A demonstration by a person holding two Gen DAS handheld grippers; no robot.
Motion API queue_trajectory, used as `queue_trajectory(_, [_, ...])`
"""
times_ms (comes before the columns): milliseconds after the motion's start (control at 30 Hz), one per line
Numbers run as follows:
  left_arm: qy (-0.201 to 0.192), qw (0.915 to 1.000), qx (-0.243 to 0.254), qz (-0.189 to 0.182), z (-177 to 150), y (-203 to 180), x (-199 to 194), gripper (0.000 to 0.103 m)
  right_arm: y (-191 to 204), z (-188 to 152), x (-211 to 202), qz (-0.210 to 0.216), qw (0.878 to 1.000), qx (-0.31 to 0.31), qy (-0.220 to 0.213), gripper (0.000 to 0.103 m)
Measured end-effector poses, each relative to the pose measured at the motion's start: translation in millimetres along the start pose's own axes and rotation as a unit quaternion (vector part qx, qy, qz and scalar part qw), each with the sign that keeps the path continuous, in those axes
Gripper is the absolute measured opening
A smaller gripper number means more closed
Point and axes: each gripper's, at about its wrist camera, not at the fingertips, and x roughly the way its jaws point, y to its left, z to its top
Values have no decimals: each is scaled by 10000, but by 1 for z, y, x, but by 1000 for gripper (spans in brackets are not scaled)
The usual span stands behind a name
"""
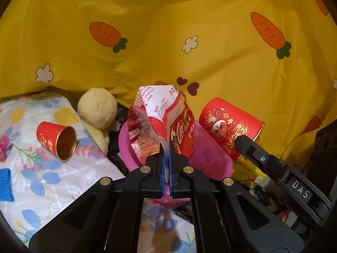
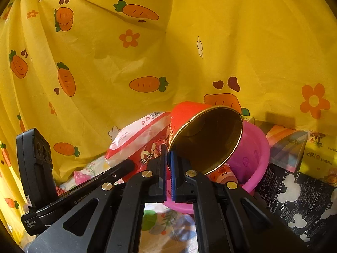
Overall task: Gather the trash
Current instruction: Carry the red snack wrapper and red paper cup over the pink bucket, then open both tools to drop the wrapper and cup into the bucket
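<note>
My left gripper (image 1: pixel 167 147) is shut on a red and white plastic snack bag (image 1: pixel 162 113), held upright over a pink plastic basin (image 1: pixel 207 156). My right gripper (image 2: pixel 168 151) is shut on the rim of a red paper cup with a gold inside (image 2: pixel 207 139), tilted over the same pink basin (image 2: pixel 254 149). From the left wrist that cup (image 1: pixel 229 126) and the right gripper's finger show at right. From the right wrist the snack bag (image 2: pixel 139 141) shows at left of the cup. A small orange bottle (image 2: pixel 223 174) lies in the basin.
A second red cup (image 1: pixel 56 140) lies on its side on the floral cloth (image 1: pixel 52 179), beside a cream plush toy (image 1: pixel 96 110) and a blue sponge (image 1: pixel 5 184). A yellow carrot-print sheet (image 1: pixel 168 31) hangs behind. A rainbow box (image 2: pixel 286 145) and black printed cloth (image 2: pixel 299 200) lie right.
</note>
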Motion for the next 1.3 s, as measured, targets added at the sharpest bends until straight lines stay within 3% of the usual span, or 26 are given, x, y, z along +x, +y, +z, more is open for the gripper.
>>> queue_trajectory(467, [552,9983,-64,-173,-5,-5,63,3,-20,6,8,-127,9998,142,-20,4])
queue_trajectory(533, [687,9976,1,19,-8,-3,69,13,-21,6,11,-108,9998,157,14,4])
queue_trajectory(600, [756,9970,-143,123,-10,6,70,55,-22,6,13,-95,9998,177,34,4])
queue_trajectory(700, [337,9983,-435,189,-10,22,48,81,-24,5,17,-68,9998,193,77,4])
queue_trajectory(900, [-302,9949,-740,621,-11,47,1,91,-22,3,30,-8,9996,192,227,4])
queue_trajectory(1100, [-498,9915,-685,988,-18,54,-25,93,-20,-2,44,13,9989,184,420,4])
queue_trajectory(1133, [-491,9913,-652,1034,-19,54,-26,93,-21,-3,47,1,9985,216,509,6])
queue_trajectory(1200, [-486,9907,-591,1129,-21,54,-29,94,-25,-8,50,-33,9975,304,636,36])
queue_trajectory(1267, [-498,9901,-527,1204,-24,54,-32,94,-26,-11,47,-83,9975,372,600,54])
queue_trajectory(1300, [-503,9898,-506,1236,-25,55,-33,94,-26,-12,44,-82,9975,395,586,55])
